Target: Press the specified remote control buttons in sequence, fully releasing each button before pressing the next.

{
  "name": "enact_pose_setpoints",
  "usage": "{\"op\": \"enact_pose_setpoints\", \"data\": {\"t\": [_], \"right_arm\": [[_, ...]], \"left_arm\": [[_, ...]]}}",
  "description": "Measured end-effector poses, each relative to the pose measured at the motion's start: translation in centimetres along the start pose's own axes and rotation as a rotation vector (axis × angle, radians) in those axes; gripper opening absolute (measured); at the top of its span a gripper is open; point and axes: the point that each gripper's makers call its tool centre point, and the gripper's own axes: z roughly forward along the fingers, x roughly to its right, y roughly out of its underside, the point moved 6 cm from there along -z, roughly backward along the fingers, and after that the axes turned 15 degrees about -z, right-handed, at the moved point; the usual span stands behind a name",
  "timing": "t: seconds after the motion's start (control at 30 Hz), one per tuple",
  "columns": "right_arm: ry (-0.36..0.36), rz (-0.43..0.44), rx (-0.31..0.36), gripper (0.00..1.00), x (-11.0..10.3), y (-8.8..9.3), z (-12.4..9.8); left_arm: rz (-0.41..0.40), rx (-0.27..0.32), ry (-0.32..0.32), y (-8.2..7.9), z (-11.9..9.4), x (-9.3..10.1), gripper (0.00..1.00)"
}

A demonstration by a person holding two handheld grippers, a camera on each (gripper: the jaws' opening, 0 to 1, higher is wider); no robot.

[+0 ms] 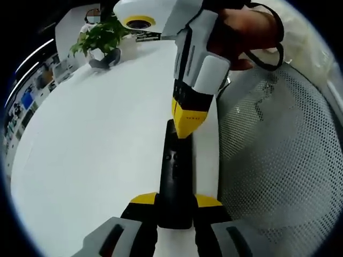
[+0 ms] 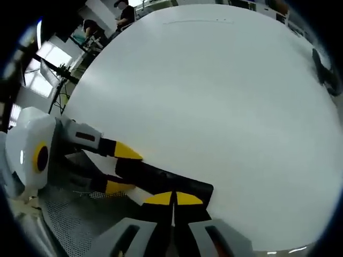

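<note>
While the left gripper (image 1: pixel 174 206) clamps the remote (image 1: pixel 175 182), its long axis runs toward the right gripper (image 1: pixel 187 127), whose closed tips touch its far end.

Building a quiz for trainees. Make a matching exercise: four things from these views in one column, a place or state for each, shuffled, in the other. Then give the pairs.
Things:
1. remote control
2. right gripper
3. potted plant
4. mesh chair

Places or states:
A. at the table's far end
B. beside the table edge
C. jaws together, tips down on the remote
D. clamped between the left gripper's jaws

Pairs: 1-D, 2-C, 3-A, 4-B
</note>
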Motion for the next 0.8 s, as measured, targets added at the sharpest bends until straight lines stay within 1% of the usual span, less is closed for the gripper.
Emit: {"op": "enact_pose_setpoints", "data": {"t": [0.13, 0.23, 0.37, 0.5, 0.57, 0.73, 0.8], "right_arm": [[-0.019, -0.013, -0.024, 0.0, -0.5, 0.2, 0.4], [-0.011, -0.026, -0.039, 0.0, -0.5, 0.4, 0.8], [-0.016, -0.016, -0.041, 0.0, -0.3, 0.4, 0.7], [-0.014, 0.019, -0.04, 0.0, -0.2, 0.5, 0.9], [0.0, 0.016, -0.045, 0.0, -0.3, 0.5, 1.0], [0.049, -0.033, -0.078, 0.0, -0.7, 0.3, 1.1], [0.06, -0.034, -0.09, 0.0, -0.8, 0.2, 1.2]], "left_arm": [[0.006, -0.004, -0.004, 0.0, 0.0, 0.0, 0.24], [0.012, -0.007, -0.008, 0.0, 0.0, 0.1, 0.24], [0.023, -0.008, -0.015, 0.0, 0.0, 0.2, 0.24], [0.033, -0.013, -0.022, 0.0, 0.0, 0.3, 0.24], [0.036, -0.015, -0.025, 0.0, 0.0, 0.3, 0.24], [0.06, -0.021, -0.031, -0.1, 0.0, 0.4, 0.24], [0.045, -0.009, -0.033, 0.0, -0.1, 0.3, 0.25]]}}
